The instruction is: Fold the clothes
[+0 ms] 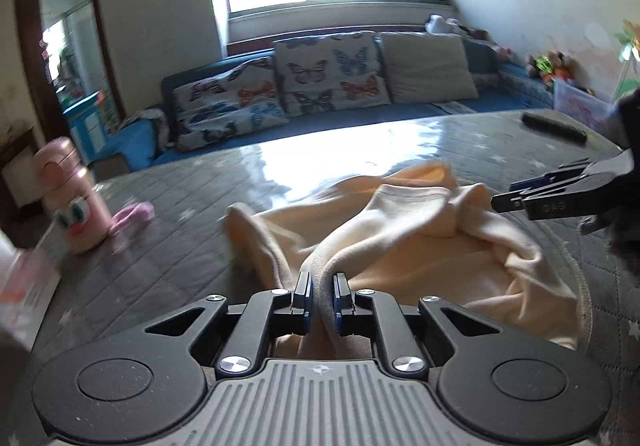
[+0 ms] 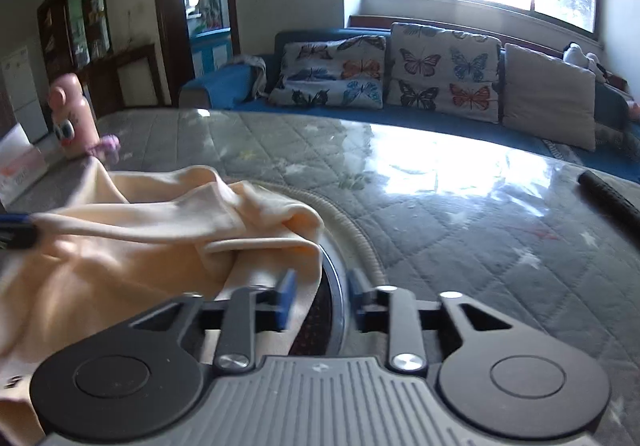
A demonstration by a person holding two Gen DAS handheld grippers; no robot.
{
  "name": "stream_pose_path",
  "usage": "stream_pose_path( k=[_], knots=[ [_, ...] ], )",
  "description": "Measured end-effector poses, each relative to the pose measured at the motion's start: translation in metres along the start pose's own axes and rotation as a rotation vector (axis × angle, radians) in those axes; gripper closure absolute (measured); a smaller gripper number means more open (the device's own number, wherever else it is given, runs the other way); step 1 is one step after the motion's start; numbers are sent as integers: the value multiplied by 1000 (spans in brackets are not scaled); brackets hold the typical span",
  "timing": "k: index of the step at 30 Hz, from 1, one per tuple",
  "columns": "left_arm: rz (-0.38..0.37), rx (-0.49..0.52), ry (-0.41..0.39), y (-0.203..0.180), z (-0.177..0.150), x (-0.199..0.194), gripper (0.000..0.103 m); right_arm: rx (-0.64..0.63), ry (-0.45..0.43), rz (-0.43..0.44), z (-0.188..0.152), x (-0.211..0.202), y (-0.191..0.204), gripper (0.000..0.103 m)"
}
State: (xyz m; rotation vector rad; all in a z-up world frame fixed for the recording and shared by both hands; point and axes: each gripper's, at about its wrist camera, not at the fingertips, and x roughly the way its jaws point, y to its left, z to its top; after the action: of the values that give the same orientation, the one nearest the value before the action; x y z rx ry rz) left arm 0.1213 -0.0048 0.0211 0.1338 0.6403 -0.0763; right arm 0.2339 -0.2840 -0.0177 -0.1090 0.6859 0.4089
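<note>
A crumpled cream-yellow garment lies bunched on the grey quilted table cover. My left gripper is shut on a fold of the garment, which runs between its blue-padded fingers. My right gripper is open at the garment's right edge, with the cloth edge draped by its left finger and nothing pinched. The right gripper also shows at the right of the left wrist view, beside the garment. The left gripper's tip shows at the left edge of the right wrist view.
A pink bottle with a cartoon face and a pink item stand at the table's left. A black bar-shaped object lies at the far right. A round glass mat edge sits under the garment. A blue sofa with butterfly cushions is behind.
</note>
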Motion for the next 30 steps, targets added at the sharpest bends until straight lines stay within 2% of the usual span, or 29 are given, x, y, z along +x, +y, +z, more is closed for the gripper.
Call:
stream_pose_path(
  k=[3, 6, 8, 9, 11, 15, 21, 24, 30],
  knots=[
    [25, -47, 9, 18, -9, -8, 92, 5, 4, 2, 4, 21, 2, 69],
    [44, -78, 28, 31, -20, -11, 92, 55, 15, 48, 7, 38, -1, 73],
    [59, -98, 44, 38, -27, -12, 92, 71, 19, 61, 7, 42, -1, 83],
    [62, -109, 50, 40, -30, -13, 92, 74, 13, 65, 7, 41, 0, 93],
    [64, -132, 55, 44, -35, -16, 92, 73, -5, 54, 7, 35, 1, 101],
    [71, -157, 34, 51, -40, -28, 92, 73, -66, 2, 9, 5, -3, 101],
    [65, -202, 28, 60, -51, -47, 93, 86, -145, -113, 11, -61, -25, 101],
    [49, -231, 37, 64, -59, -59, 94, 87, -156, -198, -6, -98, -37, 101],
    [-10, -258, 56, 68, -74, -81, 94, 163, -113, -258, -49, -140, -47, 101]
  ],
)
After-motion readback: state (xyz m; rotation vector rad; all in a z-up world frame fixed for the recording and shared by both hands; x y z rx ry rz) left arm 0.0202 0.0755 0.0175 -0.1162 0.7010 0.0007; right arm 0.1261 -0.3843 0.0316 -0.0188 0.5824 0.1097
